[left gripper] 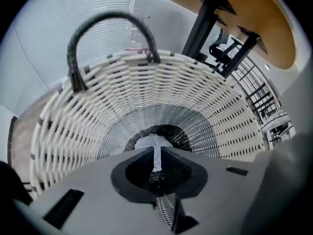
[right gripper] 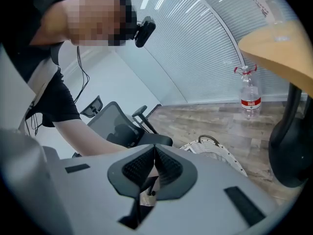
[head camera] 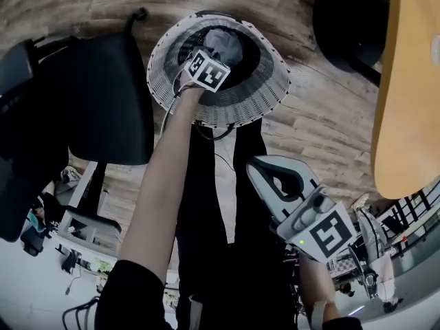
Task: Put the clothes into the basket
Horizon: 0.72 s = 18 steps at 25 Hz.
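Left arm (head camera: 161, 205): bare forearm, running from the near edge up to the basket mouth.
Left gripper (left gripper: 156, 155): points steeply down over the opening. Its jaws are drawn almost together, leaving only a slit, with nothing pinched.
Garment (head camera: 223, 45): pale grey and bunched on the dark bottom of the basket, so it is already inside. No long axis can be made out.
Key relation: the garment lies straight ahead of the left fingertips along their own line, below them and clear of them.
Basket (head camera: 265, 91): white weave, its dark handle (left gripper: 112, 23) arching over one rim.
Right gripper (right gripper: 154, 151): outside the basket and well apart from it. Its jaws are nearly closed and empty.
Nearer hand: the left, by far.
Next move, likely: straight out through the mouth, clear of the handle.
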Motion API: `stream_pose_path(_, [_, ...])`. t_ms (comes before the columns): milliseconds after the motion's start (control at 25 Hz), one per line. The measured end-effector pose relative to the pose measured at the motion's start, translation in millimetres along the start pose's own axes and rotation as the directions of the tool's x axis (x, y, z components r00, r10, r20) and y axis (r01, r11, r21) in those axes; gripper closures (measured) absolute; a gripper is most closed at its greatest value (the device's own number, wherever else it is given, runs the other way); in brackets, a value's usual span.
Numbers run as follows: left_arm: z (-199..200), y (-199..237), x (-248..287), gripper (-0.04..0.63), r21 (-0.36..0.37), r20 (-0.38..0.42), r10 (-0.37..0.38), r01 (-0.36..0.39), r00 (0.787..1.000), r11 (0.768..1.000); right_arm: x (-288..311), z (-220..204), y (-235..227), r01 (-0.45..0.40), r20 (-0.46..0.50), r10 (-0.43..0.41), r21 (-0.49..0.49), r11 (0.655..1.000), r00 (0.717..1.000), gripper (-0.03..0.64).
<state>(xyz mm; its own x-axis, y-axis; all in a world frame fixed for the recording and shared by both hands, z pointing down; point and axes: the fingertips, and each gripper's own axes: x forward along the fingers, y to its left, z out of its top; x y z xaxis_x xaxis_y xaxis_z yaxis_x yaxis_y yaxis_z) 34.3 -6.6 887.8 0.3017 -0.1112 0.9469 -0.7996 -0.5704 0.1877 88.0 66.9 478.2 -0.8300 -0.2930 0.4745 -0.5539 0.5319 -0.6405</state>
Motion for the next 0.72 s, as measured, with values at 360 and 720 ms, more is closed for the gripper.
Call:
stream_pose_path(360, [29, 1, -108, 0.583, 0.082, 0.104, 0.031, -0.040, 0.994, 0.996, -21, 41, 26, -0.031, -0.006, 0.031, -0.138, 0.990, 1.000, 0.600])
stream_pose_path(720, [13, -45, -228, 0.583, 0.033, 0.183, -0.070, 0.064, 0.981, 0.997, -56, 69, 70, 0.024, -0.009, -0.027, -0.231, 0.973, 1.000, 0.600])
